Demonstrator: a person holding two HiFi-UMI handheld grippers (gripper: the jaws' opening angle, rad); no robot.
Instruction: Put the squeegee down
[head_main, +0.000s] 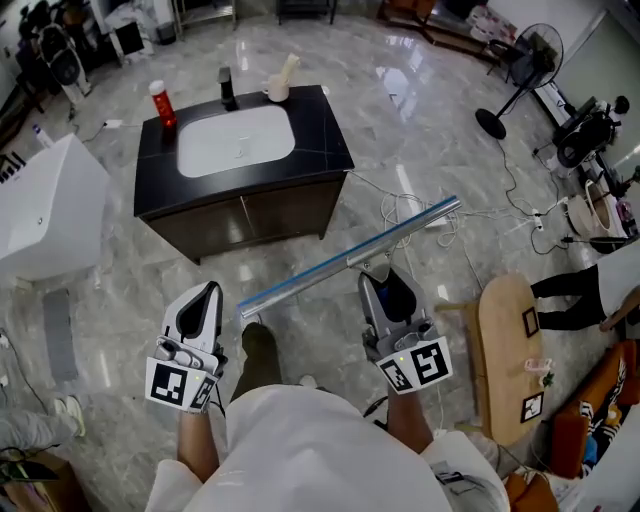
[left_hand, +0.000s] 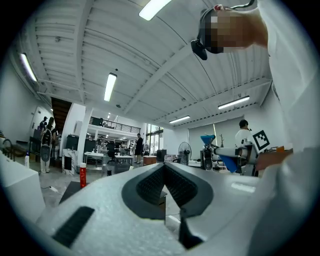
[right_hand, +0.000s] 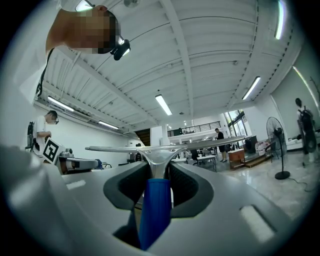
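R tool (head_main: 380, 278) grips squeegee (head_main: 330, 265) — blue handle (right_hand: 155, 210), long metal blade (head_main: 425, 220)

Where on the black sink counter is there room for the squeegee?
The bare black strip of counter right of the white basin is free, and the narrow front strip too. The back edge is crowded: red bottle, faucet, cream cup.

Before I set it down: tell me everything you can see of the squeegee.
The squeegee has a long straight bar, silvery metal with a blue strip, a silvery neck and a blue handle. The right tongs are clamped on the handle, holding it in the air, short of the black sink cabinet. The bar lies about level, slanting across the head view, right end farther away. Nothing else touches it.
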